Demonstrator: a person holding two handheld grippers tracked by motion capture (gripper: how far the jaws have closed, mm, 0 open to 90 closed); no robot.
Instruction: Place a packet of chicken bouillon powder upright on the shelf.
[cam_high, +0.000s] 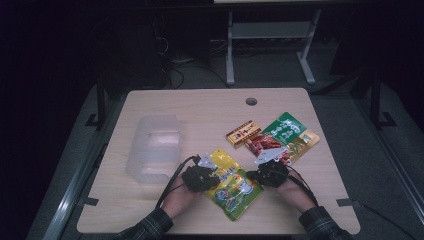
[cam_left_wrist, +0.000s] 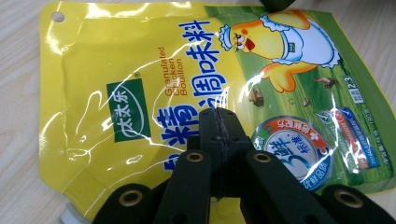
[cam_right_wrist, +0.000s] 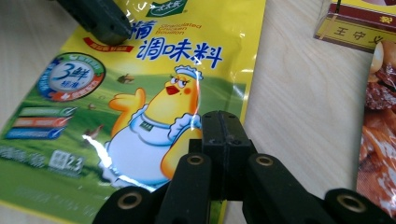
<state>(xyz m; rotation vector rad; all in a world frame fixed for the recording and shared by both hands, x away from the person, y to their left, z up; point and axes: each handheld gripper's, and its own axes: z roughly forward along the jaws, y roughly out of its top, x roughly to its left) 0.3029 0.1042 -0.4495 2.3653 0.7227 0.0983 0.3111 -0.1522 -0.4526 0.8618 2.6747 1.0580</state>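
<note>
The left gripper (cam_left_wrist: 218, 114) has its two black jaws pressed flat together with nothing between them, the tips poised over the middle of the glossy yellow-and-green plastic pouch of chicken bouillon (cam_left_wrist: 187, 93), above the blue printed characters. The right gripper (cam_right_wrist: 223, 116) is likewise fully closed and empty, its tips over the pouch's edge beside the cartoon chicken in a white apron. Whether either pair of tips actually touches the film is hard to tell from these angles.

In the high view the pouch (cam_high: 231, 181) lies flat on the light wooden table (cam_high: 200, 107), near the front edge, between the left gripper (cam_high: 209, 176) and the right gripper (cam_high: 259, 175), each held in a hand coming out of a plaid sleeve. Just beyond the right gripper lie a green snack packet (cam_high: 286, 126), a reddish-brown packet of meat (cam_high: 260, 144) and a small red-and-gold box (cam_high: 243, 133), close together. A clear plastic container (cam_high: 154, 147) stands to the left, apart from the pouch.
</note>
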